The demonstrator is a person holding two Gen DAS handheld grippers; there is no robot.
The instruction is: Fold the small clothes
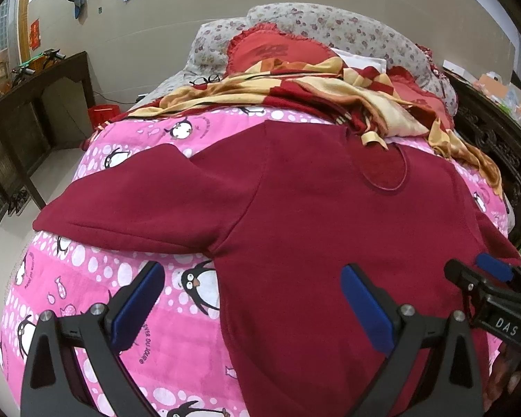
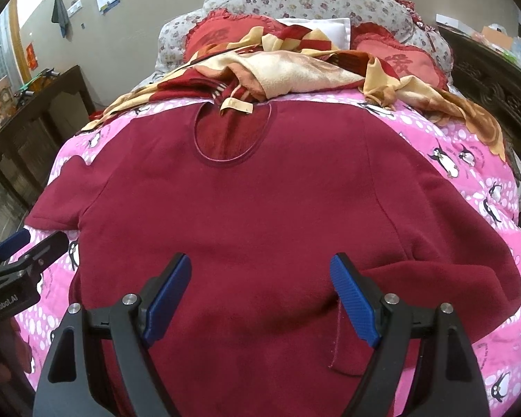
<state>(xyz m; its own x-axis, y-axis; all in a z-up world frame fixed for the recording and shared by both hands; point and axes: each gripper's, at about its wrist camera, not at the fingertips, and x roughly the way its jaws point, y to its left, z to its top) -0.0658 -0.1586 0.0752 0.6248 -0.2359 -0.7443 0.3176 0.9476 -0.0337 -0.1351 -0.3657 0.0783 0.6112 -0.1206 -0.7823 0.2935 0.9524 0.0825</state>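
A dark red long-sleeved top [image 1: 330, 215] lies flat on the pink penguin quilt [image 1: 87, 278], neck hole away from me. Its left sleeve [image 1: 139, 205] stretches out to the left. In the right wrist view the top [image 2: 253, 208] fills the middle, and its right sleeve [image 2: 444, 288] is folded back toward the hem. My left gripper [image 1: 253, 299] is open and empty above the top's left side, under the armpit. My right gripper [image 2: 260, 295] is open and empty above the lower body of the top. It also shows at the right edge of the left wrist view [image 1: 482, 271].
A red and cream blanket [image 1: 312, 93] is bunched beyond the collar, with red pillows [image 2: 399, 59] and a floral bolster [image 1: 330, 24] behind. A dark wooden table [image 1: 34, 104] stands left of the bed, a carved dark frame [image 1: 496, 146] to the right.
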